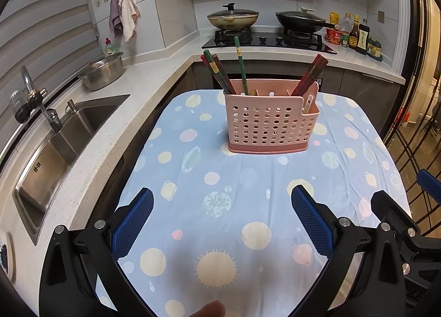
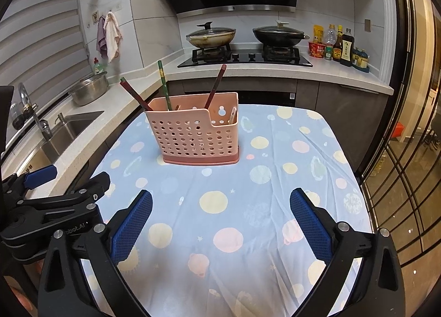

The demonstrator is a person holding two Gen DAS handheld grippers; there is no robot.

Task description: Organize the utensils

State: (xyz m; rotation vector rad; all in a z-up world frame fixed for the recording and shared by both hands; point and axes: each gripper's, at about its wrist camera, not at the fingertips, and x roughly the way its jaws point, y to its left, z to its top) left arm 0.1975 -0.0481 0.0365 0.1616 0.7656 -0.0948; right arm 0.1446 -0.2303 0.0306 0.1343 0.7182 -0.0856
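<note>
A pink perforated utensil holder (image 1: pixel 268 126) stands on a table with a blue planet-print cloth (image 1: pixel 248 193); it also shows in the right wrist view (image 2: pixel 197 137). Red and green chopsticks (image 1: pixel 217 71) lean in its left end, one green chopstick (image 1: pixel 241 64) stands near the middle, and a red bundle (image 1: pixel 310 74) leans at the right. A pale spoon handle (image 1: pixel 308 103) sits in the low front pocket. My left gripper (image 1: pixel 222 201) is open and empty, well short of the holder. My right gripper (image 2: pixel 220 202) is open and empty too.
A counter with a steel sink (image 1: pixel 58 146) and a metal colander (image 1: pixel 103 70) runs along the left. The stove behind holds two lidded pans (image 1: pixel 233 18). Sauce bottles (image 1: pixel 355 34) stand at the back right. A glass door (image 2: pixel 408 165) is on the right.
</note>
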